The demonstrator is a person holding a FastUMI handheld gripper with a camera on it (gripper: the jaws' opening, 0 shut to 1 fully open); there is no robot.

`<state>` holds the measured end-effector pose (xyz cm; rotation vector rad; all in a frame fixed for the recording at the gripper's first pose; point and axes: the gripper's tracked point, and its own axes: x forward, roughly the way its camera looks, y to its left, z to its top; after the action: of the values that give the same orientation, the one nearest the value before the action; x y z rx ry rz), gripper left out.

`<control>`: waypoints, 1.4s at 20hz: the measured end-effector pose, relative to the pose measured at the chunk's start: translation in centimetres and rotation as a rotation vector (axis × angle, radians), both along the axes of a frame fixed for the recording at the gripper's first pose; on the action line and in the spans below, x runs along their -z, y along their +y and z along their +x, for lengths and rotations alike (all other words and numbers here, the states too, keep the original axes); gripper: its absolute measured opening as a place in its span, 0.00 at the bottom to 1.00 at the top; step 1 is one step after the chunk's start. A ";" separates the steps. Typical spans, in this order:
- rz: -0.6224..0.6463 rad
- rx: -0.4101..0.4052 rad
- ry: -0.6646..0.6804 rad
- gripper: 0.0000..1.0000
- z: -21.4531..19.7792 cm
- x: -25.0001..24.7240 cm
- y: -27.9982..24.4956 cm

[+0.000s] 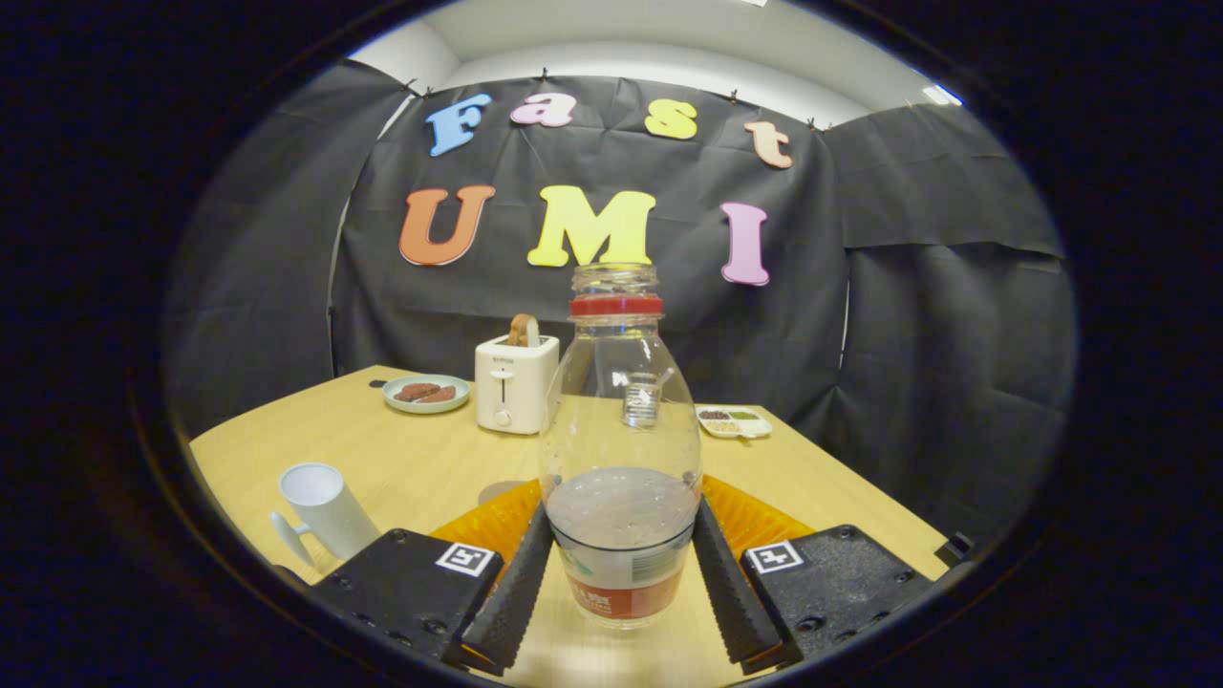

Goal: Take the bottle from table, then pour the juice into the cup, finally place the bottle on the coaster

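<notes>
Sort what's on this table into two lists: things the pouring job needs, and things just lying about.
For the job:
- bottle, uncapped, between the gripper fingers, which press its sides
- white cup, beside the fingers on the table
- the coaster may be the disc behind the bottle; hard to tell

Lying about:
- toaster with toast
- plate of food
- small divided dish

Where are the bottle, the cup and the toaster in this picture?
bottle [619, 420]: gripper view, on its clear belly, between the claw's fingers.
cup [325, 505]: gripper view, on its white side wall.
toaster [514, 387]: gripper view, on its front face.
</notes>
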<state>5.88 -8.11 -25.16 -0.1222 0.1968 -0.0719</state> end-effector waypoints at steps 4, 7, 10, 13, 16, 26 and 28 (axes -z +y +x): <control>-0.059 -0.041 0.010 0.81 -0.5 -2.1 1.3; -0.163 -0.046 -0.017 0.81 -0.5 -4.2 1.8; -0.263 -0.085 -0.032 0.81 -0.5 -5.3 3.5; -0.333 -0.109 -0.013 0.81 -0.5 -5.6 4.8; -0.473 -0.119 0.004 0.81 -0.2 -5.7 5.8; -0.868 -0.182 0.036 0.81 0.8 -4.9 9.2; -0.947 -0.192 0.049 0.81 1.1 -4.3 9.7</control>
<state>6.97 1.60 -20.86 -1.0852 0.1855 0.0345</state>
